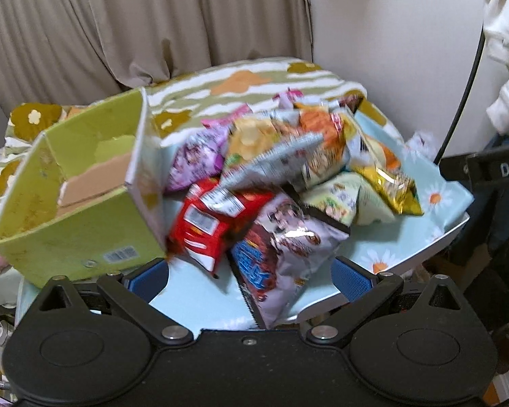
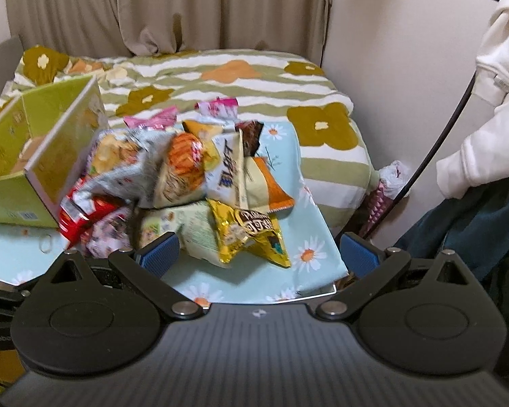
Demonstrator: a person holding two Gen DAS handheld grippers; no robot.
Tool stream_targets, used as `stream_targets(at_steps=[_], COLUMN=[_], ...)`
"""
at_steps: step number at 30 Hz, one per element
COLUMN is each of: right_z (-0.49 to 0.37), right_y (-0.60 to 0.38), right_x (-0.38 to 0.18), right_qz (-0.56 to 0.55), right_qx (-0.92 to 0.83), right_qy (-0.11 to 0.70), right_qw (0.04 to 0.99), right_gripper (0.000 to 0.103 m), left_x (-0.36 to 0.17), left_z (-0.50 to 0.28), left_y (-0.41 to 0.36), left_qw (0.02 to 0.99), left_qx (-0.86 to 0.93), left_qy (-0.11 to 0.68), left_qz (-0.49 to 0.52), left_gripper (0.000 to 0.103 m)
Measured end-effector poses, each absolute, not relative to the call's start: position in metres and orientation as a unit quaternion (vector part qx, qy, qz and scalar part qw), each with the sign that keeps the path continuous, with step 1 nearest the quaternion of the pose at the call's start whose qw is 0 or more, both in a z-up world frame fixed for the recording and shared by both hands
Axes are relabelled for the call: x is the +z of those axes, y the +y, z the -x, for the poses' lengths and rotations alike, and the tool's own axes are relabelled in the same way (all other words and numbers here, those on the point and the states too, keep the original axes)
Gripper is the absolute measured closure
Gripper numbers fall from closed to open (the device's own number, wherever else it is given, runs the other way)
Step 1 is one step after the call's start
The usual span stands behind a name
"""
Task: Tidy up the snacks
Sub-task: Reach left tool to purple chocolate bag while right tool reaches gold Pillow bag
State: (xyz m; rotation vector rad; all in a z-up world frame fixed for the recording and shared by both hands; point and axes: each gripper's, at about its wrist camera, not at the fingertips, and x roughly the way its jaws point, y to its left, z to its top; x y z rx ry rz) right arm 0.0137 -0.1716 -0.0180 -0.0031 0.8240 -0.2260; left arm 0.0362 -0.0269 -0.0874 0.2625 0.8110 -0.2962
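A heap of snack bags lies on a table with a pale blue daisy cloth. It includes a red bag, a silver chocolate bag and a gold bag. An open green cardboard box stands at the left, tilted toward the heap; it also shows in the right wrist view. My left gripper is open and empty, near the red and silver bags. My right gripper is open and empty in front of the gold bag.
A bed with a green striped flower blanket lies behind the table, with beige curtains beyond. A white garment hangs at the right above dark clothing. The table's edge drops off at the right.
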Motion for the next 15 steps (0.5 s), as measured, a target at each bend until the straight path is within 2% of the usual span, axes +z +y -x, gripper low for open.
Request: stream_targets(at_steps=[15], right_z=[-0.083], right_y=[-0.222], right_x=[-0.088], right_qz=[-0.018], right_qx=[-0.028], right_qy=[0.432], right_qw=[0.901], right_gripper=[0.000], left_x=[-0.162], left_z=[-0.075], left_y=[-0.071], left_qw=[0.887], left_qx=[-0.098], left_qy=[0.423], left_qz=[-0.155], left_gripper=[0.002])
